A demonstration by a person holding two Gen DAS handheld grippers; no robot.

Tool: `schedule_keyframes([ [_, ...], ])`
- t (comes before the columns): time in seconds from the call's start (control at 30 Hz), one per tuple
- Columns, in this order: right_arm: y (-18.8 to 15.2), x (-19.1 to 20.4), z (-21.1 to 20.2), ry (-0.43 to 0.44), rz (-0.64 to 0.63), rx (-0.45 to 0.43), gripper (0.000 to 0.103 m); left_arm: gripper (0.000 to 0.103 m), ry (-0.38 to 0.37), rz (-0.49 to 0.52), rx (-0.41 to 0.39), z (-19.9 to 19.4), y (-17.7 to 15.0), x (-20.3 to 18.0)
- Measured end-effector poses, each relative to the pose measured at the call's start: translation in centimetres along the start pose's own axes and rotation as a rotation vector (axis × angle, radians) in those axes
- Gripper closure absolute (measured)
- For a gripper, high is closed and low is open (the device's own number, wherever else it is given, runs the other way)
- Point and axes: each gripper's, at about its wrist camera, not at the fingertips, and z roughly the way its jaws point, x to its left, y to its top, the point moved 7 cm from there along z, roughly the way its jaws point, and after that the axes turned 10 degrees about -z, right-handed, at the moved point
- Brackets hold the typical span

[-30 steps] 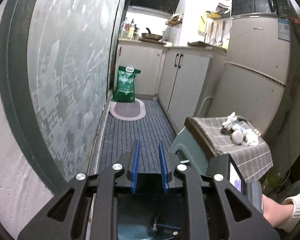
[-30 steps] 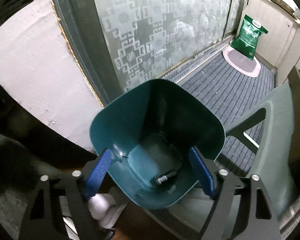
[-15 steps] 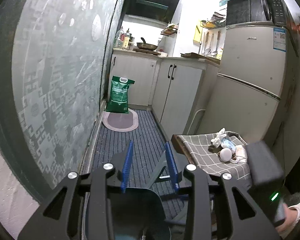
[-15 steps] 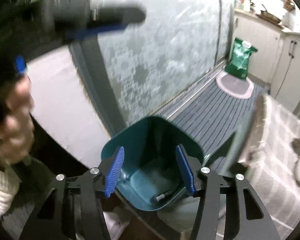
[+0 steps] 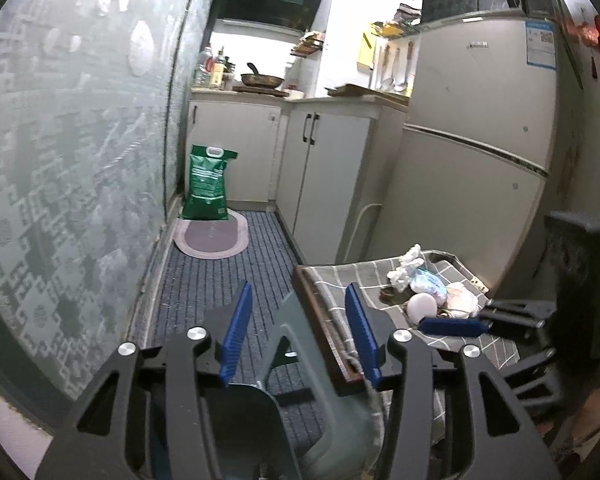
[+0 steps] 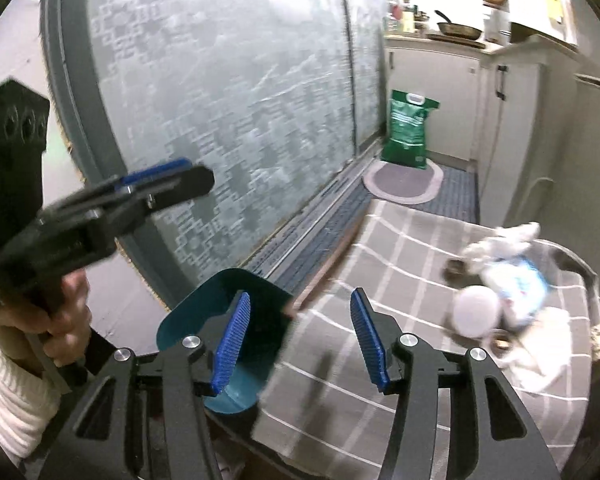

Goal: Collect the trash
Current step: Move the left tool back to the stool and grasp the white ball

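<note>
Trash (image 6: 504,292), crumpled paper and wrappers, lies at the far right of the checked surface (image 6: 380,264). The teal bin (image 6: 224,312) sits near left, below its edge. Left claw (image 5: 296,334) is spreading, empty; right claw (image 6: 300,340) spread, empty.

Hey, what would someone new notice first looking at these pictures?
Probably the heap of crumpled white and blue trash on the grey checked tablecloth, at the right. Next, the teal plastic bin below the table's near edge, and the green sack standing on the kitchen floor beyond.
</note>
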Motion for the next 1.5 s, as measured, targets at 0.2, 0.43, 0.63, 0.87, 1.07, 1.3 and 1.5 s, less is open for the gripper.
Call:
schedule_keyframes([
  [0.2, 0.3, -3.3, -2.0, -0.079, -0.038, 0.026, 0.05, 0.048, -0.016, 0.03, 0.044, 2.3, -0.9, -2.2],
  [0.43, 0.3, -9.7, -4.4, -0.152, 0.009, 0.02, 0.05, 0.047, -0.035, 0.056, 0.11, 5.3, -2.4, -4.3],
  [0.63, -2.3, -13.7, -5.2, -0.179, 0.076, 0.026, 0.05, 0.046, -0.056, 0.082, 0.148, 7.9, -3.5, -7.0],
  [0.87, -4.5, -15.0, -5.1, -0.175, 0.073, 0.059, 0.05, 0.044, -0.085, 0.098, 0.208, 11.0, -5.2, -10.2],
  [1.07, -6.6, -16.2, -4.9, -0.16, 0.085, 0.093, 0.053, 0.043, -0.082, 0.106, 0.25, 13.1, -6.4, -11.6],
  [1.3, -7.8, -17.5, -6.0, -0.132, 0.127, 0.088, 0.054, 0.043, -0.064, 0.106, 0.27, 14.5, -7.1, -12.1],
  [1.5, -8.9, -17.6, -5.9, -0.119, 0.142, 0.117, 0.054, 0.057, -0.058, 0.105, 0.275, 15.0, -7.2, -12.4],
])
